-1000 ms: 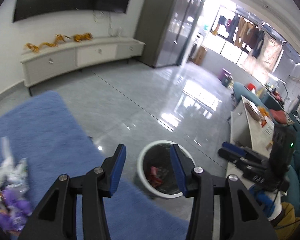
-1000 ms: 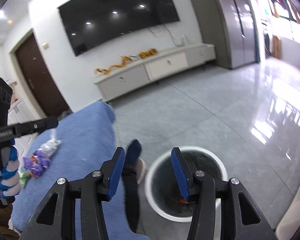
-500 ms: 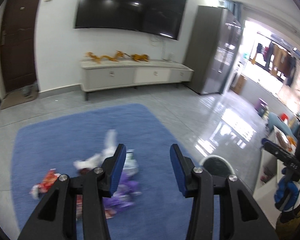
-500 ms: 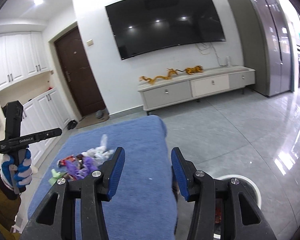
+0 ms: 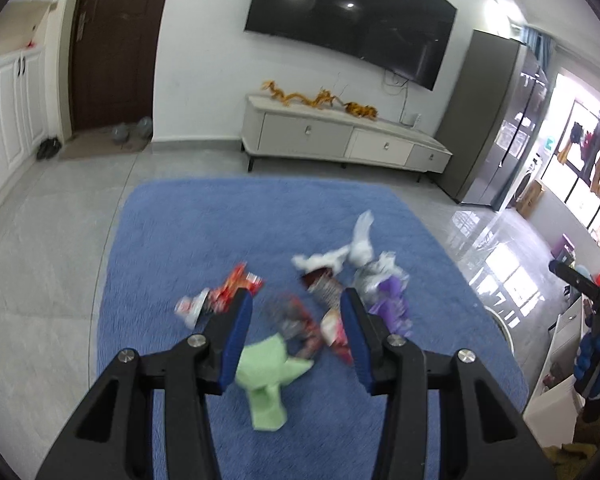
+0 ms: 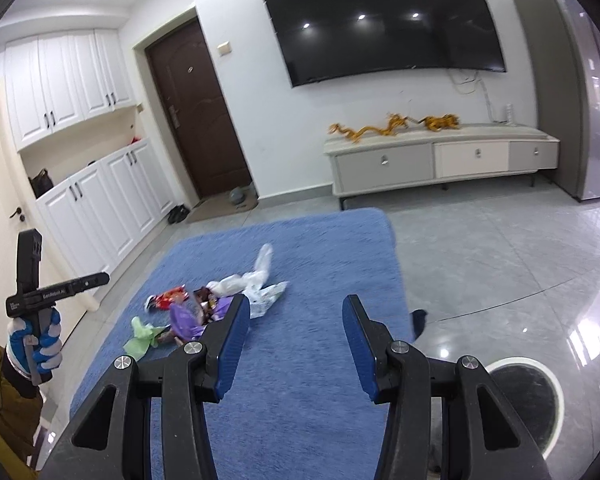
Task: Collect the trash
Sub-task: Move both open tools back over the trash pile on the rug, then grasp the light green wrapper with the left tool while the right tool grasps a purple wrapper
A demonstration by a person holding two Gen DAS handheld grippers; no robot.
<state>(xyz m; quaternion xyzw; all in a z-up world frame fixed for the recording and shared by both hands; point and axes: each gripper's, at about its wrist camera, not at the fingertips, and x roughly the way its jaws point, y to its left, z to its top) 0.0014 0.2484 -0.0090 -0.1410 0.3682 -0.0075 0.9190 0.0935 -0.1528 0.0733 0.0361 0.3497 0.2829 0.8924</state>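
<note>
The left hand-held gripper point(image 5: 296, 312) has its blue pads apart with nothing between them, and hangs over the trash pile point(image 5: 300, 304) on the blue rug point(image 5: 188, 232). The right hand-held gripper point(image 6: 292, 320) is likewise parted and empty, pointing at bare rug just right of the same pile. Nearest the left gripper lies a green wrapper point(image 5: 268, 376); beyond it sit red snack packets point(image 5: 236, 284), a purple wrapper point(image 5: 388, 300) and crumpled white plastic point(image 5: 356, 248), all touching or overlapping.

The risk, as I judge it, comes from the clutter: closing on the heap could pinch two pieces at once, or catch the rug's pile along with a thin wrapper, and light plastic could slip free on the way to the bin point(image 6: 524, 396). The bin stands on the tiled floor point(image 6: 500, 264) off the rug's near right corner, apart from the trash, so each piece has to cross the rug's edge.

There is plenty of room: open rug all round the pile, clear tiles far and right, the TV cabinet point(image 6: 440, 160) well away.
</note>
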